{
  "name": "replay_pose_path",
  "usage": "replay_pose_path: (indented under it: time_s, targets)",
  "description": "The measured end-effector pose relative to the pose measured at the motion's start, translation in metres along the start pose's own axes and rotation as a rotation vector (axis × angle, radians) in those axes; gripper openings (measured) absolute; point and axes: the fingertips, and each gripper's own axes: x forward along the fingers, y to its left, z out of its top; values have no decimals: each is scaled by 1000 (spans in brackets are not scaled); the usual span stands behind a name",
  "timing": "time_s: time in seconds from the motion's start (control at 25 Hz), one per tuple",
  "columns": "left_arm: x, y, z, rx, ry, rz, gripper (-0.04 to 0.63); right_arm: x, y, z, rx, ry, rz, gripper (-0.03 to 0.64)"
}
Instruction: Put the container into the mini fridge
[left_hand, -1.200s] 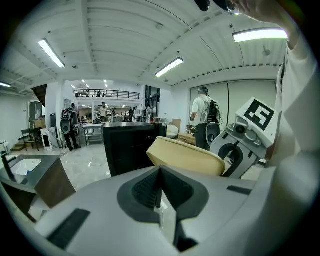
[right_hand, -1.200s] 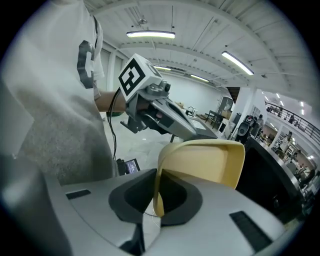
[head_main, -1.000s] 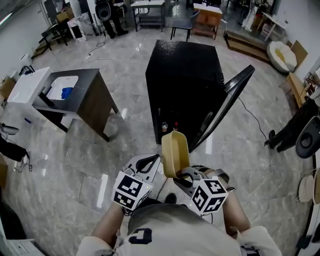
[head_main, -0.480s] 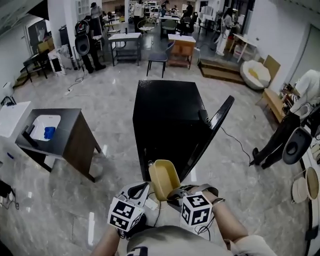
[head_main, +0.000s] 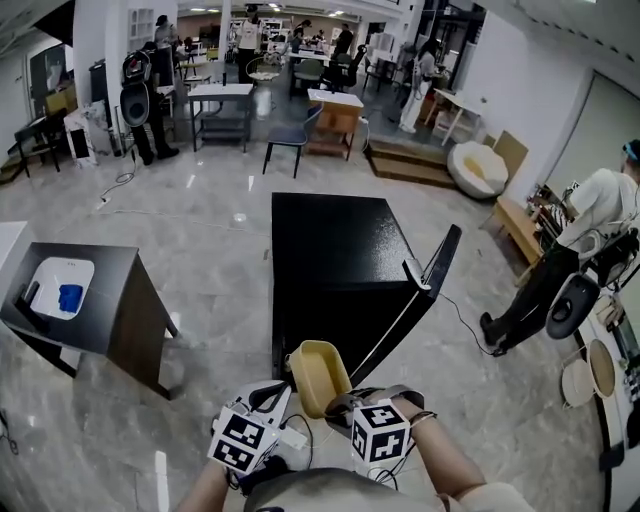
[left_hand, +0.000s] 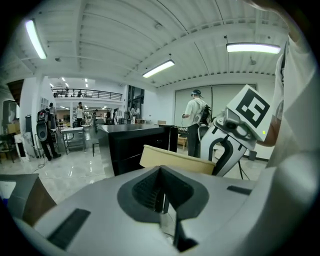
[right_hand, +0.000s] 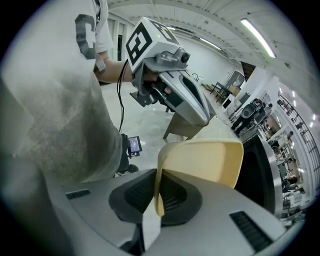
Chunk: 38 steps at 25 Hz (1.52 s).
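- The container (head_main: 318, 375), a shallow yellow tub, is up in the air in the head view, standing on edge just in front of the mini fridge (head_main: 335, 255), low in the middle of the picture.
- The right gripper (head_main: 336, 404) holds the container by its lower rim, and the left gripper (head_main: 272, 396) hangs just beside it on the left, apart from the tub.
- The fridge is a black box on the glossy tiled floor (head_main: 210, 240), with its door (head_main: 438, 265) swung open to the right.
- A dark desk (head_main: 120, 300) stands well to the left, and a person (head_main: 585, 225) stands at the far right.
- In the left gripper view, the jaws are pressed together with nothing between them.
- Past them the container's pale rim (left_hand: 176, 160) shows, with the right gripper (left_hand: 235, 137) at its right end and the black fridge (left_hand: 131, 142) behind.
- In the right gripper view, the jaws are clamped on the container's thin wall (right_hand: 159, 197), one pad on each face.
- The tub's open side (right_hand: 207, 160) faces the camera, the left gripper (right_hand: 172, 92) hangs above it, and the fridge's dark side (right_hand: 256, 172) lies to the right.
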Motion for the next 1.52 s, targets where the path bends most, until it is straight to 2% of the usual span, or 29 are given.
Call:
replay_pose_path:
  time_s: [0.12, 0.2, 0.4, 0.64, 0.88, 1.04, 1.2, 1.36, 1.44, 1.52]
  targets:
    - [2, 18, -10, 51, 21, 7, 57, 18, -12, 4, 21, 29, -15, 32]
    - [4, 33, -14, 53, 16, 16, 57, 29, -21, 4, 32, 41, -23, 32]
    - [4, 61, -12, 7, 24, 43, 57, 35, -34, 6, 57, 43, 7, 32]
    - [23, 79, -15, -57, 48, 118, 57, 48, -51, -20, 56, 30, 50, 32]
    - [49, 89, 15, -222, -71, 234, 57, 47, -65, -60, 9, 20, 105, 32]
    - [70, 98, 38, -255, -129, 276, 57, 48, -87, -85, -45, 28, 111, 32]
    - [86, 100, 50, -351, -209, 264, 57, 52, -89, -101, -107, 23, 170, 32]
    - [96, 99, 45, -419, -249, 234, 57, 66, -85, -111, -162, 37, 228, 32]
    - [98, 102, 41, -428, -255, 235, 57, 74, -85, -114, -184, 44, 246, 32]
    - [99, 106, 34, -398, -233, 242, 57, 83, -84, -116, -198, 52, 260, 32]
